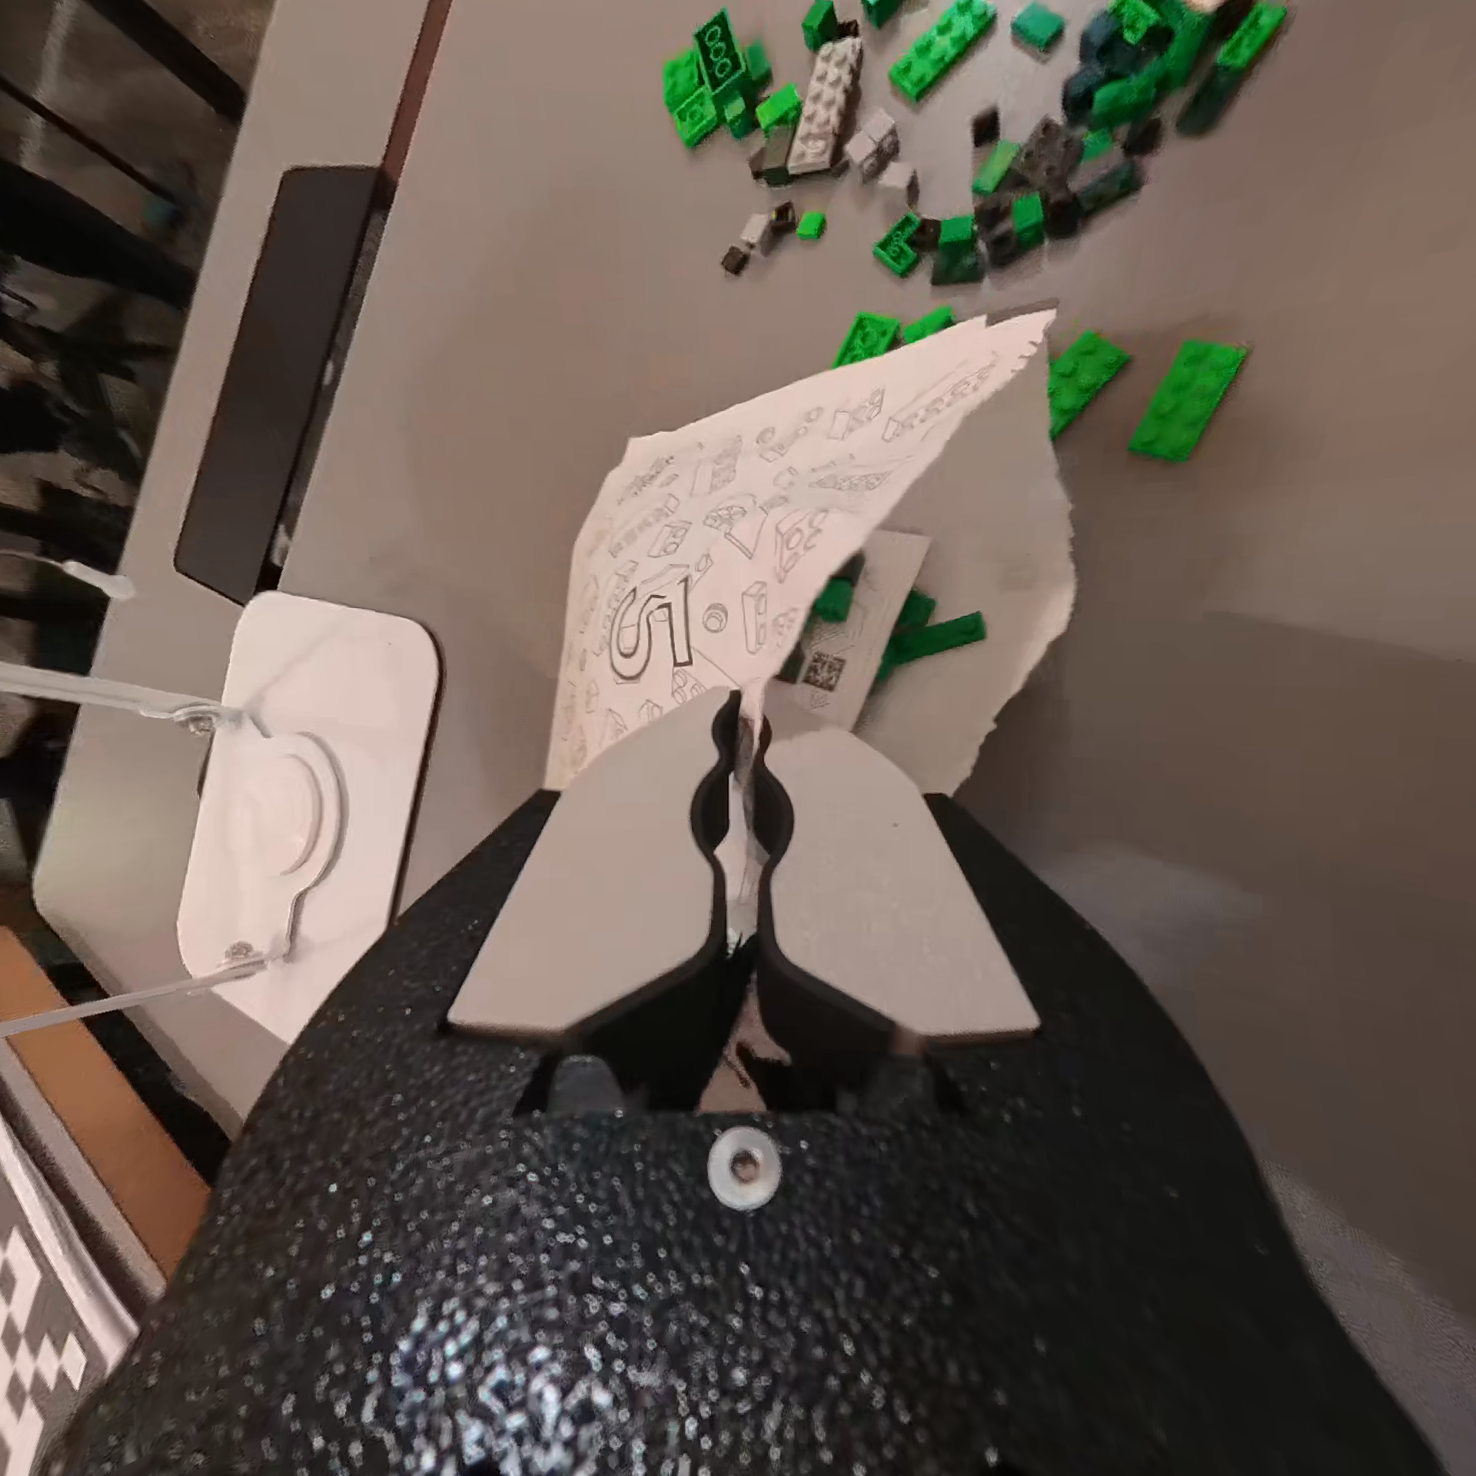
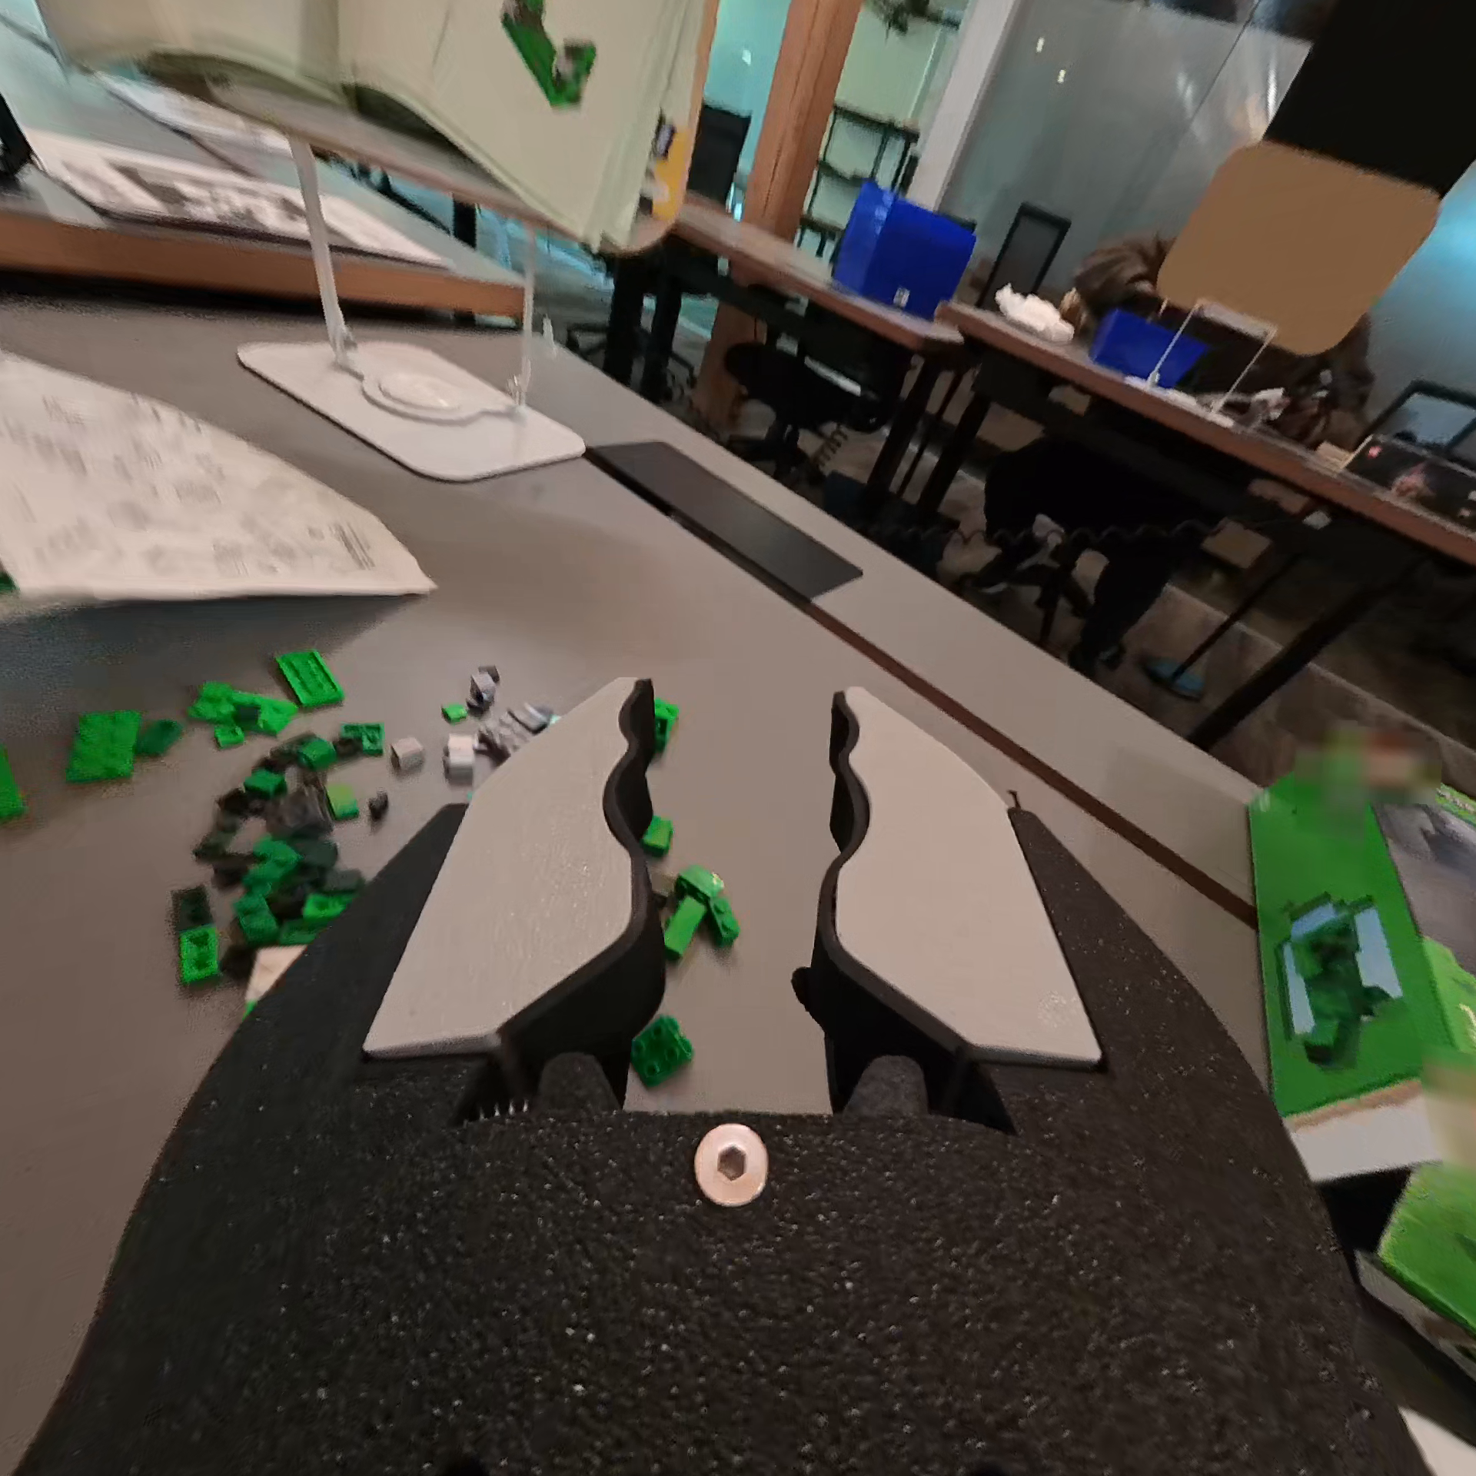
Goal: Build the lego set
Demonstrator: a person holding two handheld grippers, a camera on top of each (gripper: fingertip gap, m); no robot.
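My left gripper (image 1: pixel 744 707) is shut on a torn white paper bag (image 1: pixel 743 543) printed with brick outlines, and holds it lifted above the grey table (image 1: pixel 559 319). A few green bricks (image 1: pixel 910 631) and a small white card lie under the bag. Loose green, dark and grey bricks (image 1: pixel 958 136) lie scattered beyond it. In the right wrist view, my right gripper (image 2: pixel 743 695) is open and empty, low over the table, with small green bricks (image 2: pixel 703 902) between its fingers and a pile of bricks (image 2: pixel 271 831) to its left. The paper bag (image 2: pixel 160 495) shows at far left, blurred.
A white stand base (image 1: pixel 311 799) (image 2: pixel 415 407) with clear legs holds an open instruction book (image 2: pixel 383 72). A black panel (image 1: pixel 271 375) (image 2: pixel 719 511) sits in the table. The green set box (image 2: pixel 1358 942) lies at right. Other tables and blue bins (image 2: pixel 902 247) stand behind. About 30 cm separates my left fingertips from my right.
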